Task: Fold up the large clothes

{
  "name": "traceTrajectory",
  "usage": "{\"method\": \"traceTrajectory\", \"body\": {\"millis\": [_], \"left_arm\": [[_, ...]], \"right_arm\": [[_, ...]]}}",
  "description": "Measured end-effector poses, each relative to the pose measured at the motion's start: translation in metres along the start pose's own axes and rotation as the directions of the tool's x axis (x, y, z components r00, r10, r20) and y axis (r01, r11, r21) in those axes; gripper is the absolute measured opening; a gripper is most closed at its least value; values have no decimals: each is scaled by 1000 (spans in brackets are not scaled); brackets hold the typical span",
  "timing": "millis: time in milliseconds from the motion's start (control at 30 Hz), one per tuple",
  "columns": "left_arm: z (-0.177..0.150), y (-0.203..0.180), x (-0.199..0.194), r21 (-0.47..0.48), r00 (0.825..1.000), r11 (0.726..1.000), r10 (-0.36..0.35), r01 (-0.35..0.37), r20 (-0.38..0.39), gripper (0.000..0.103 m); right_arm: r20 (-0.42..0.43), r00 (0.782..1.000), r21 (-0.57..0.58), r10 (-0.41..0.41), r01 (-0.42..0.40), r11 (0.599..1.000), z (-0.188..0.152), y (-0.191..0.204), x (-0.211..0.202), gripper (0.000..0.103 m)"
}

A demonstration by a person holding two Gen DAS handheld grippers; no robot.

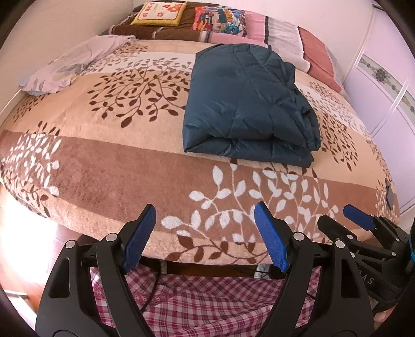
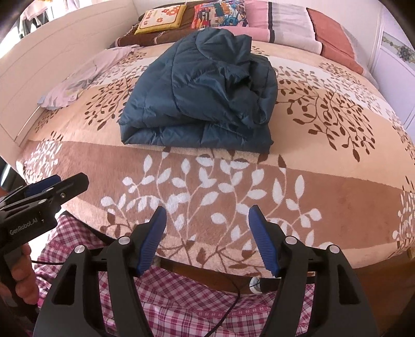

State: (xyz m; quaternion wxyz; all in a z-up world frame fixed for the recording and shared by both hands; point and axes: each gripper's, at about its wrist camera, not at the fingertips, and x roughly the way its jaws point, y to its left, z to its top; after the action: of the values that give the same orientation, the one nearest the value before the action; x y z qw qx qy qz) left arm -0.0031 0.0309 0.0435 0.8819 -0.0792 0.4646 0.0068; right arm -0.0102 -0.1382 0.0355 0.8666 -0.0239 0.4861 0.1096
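A dark teal quilted jacket [image 1: 246, 103] lies folded into a thick rectangle on the bed, its folded edge toward me; it also shows in the right wrist view [image 2: 199, 96]. My left gripper [image 1: 206, 215] is open and empty, held above the near edge of the bed, well short of the jacket. My right gripper [image 2: 207, 212] is open and empty at the same near edge. Each gripper shows in the other's view: the right one [image 1: 363, 223] at the lower right, the left one [image 2: 52, 186] at the lower left.
The bed carries a beige and brown leaf-pattern blanket [image 1: 116, 160]. A pale lilac cloth [image 1: 72, 64] lies at its far left. Pillows [image 1: 160, 13] and striped bedding [image 1: 280, 33] line the head. A white wardrobe [image 1: 384, 85] stands at right. Pink checked fabric [image 1: 194, 306] is below the grippers.
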Motion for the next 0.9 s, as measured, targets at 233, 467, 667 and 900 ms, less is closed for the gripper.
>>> {"method": "traceTrajectory", "body": {"millis": [233,467,667,900], "left_arm": [[-2,-1,-8,3,1000,1000,15,-15,20,77],[-3,-3,-15,15,999,1000,27,-28,47,77],[-3,-4,-19,25,998,999,27,-29,62,77],[-3,-6,-23,30,996,999,37,-39,78,77]], "right_arm": [[22,1000,-8,-18,18,1000,-2,4,-7,65],[58,997,-27,-48,50,998,-2,10,-15,65],[97,992,-38,-78,82,996,-1,13,-23,65],[112,989,-21,-92,95,995,-1,11,-26,65]]}}
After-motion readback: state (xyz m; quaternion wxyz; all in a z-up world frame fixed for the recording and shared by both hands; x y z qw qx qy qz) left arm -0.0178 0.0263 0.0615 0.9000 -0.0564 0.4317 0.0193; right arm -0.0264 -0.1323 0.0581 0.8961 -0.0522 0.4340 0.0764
